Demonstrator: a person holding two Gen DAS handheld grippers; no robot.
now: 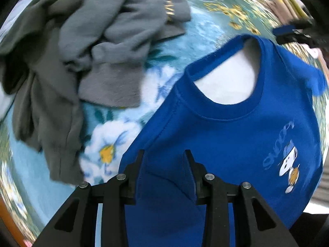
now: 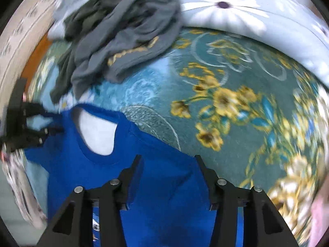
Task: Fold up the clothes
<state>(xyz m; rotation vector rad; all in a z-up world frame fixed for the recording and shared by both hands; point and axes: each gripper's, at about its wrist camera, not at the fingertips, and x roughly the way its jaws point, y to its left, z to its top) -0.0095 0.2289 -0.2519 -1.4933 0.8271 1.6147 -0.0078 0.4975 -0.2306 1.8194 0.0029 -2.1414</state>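
Floral blanket [image 2: 216, 82] in teal, blue and yellow underneath everything, with a pale daisy-print pillow [image 2: 226, 16] far beyond the right fingertips. Blue sweatshirt [image 1: 236, 135] spread front-up across it, neck opening ahead of both pairs of fingers, small cartoon print to the right of the left fingers. Left gripper [image 1: 165, 154] pointing down over one shoulder, fingers partly apart, a raised fold of blue cloth lying between them; hard to tell whether the pads press on it, more likely loose. Right gripper [image 2: 167, 158] over the other shoulder, fingers set wider, blue fabric beneath and between them, no pinch visible. Each gripper visible at the edge of the other's view, on opposite sides of the collar. Heap of grey and dark olive clothes [image 1: 86, 47] crumpled well beyond the left fingertips and to their left, untouched by either tool. Judged from this: sweatshirt laid out and seemingly being let go, no fold made in it yet. Sleeves and body left to fold, then the whole grey heap. Early in the job.
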